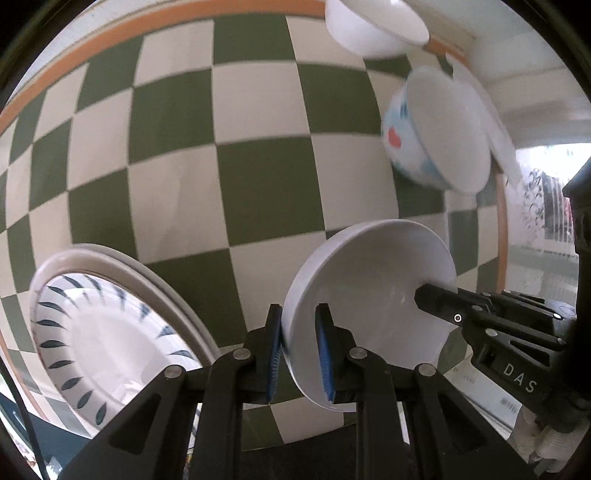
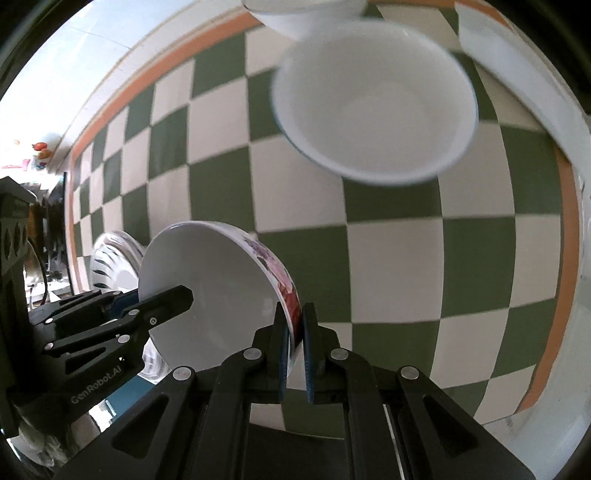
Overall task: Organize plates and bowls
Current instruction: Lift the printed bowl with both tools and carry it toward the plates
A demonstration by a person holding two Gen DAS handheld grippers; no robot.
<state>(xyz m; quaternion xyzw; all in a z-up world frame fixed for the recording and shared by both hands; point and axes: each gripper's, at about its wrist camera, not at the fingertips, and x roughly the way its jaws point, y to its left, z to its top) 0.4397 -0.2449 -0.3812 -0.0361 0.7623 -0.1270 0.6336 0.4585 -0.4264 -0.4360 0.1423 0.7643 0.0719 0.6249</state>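
Above the worktop (image 1: 258, 155), near its middle: both grippers carry one bowl between them, clear of the checked cloth.
Carried bowl: white inside, floral pattern outside (image 2: 221, 280); held tilted on edge, rim to either side.
Left gripper (image 1: 299, 350): closed on the bowl's rim, blue pads pressing one on the inner face and one on the outer.
Right gripper (image 2: 294, 354): closed on the opposite rim, clamping the patterned wall between its pads.
Plate stack: blue-leaf plate (image 1: 107, 343) with a further plate under it, towards the worktop's left edge as the left wrist view shows it.
Other bowls: bowl with a blue and red pattern outside (image 1: 439, 133) ahead of the grippers; a plain white bowl (image 1: 369, 29) beyond it, near the far orange-bordered edge.
Large white dish: (image 2: 524, 92) at the right edge, only partly visible.
Step in hand (judgement): transport of the floral bowl, most probably towards the other bowls for nesting.
Next move calls for (judgement): levelling the bowl upright, centring it over the patterned bowl, lowering, then releasing both grips together.
Risk (judgement): thin rim grips; uneven release could tip the bowl.
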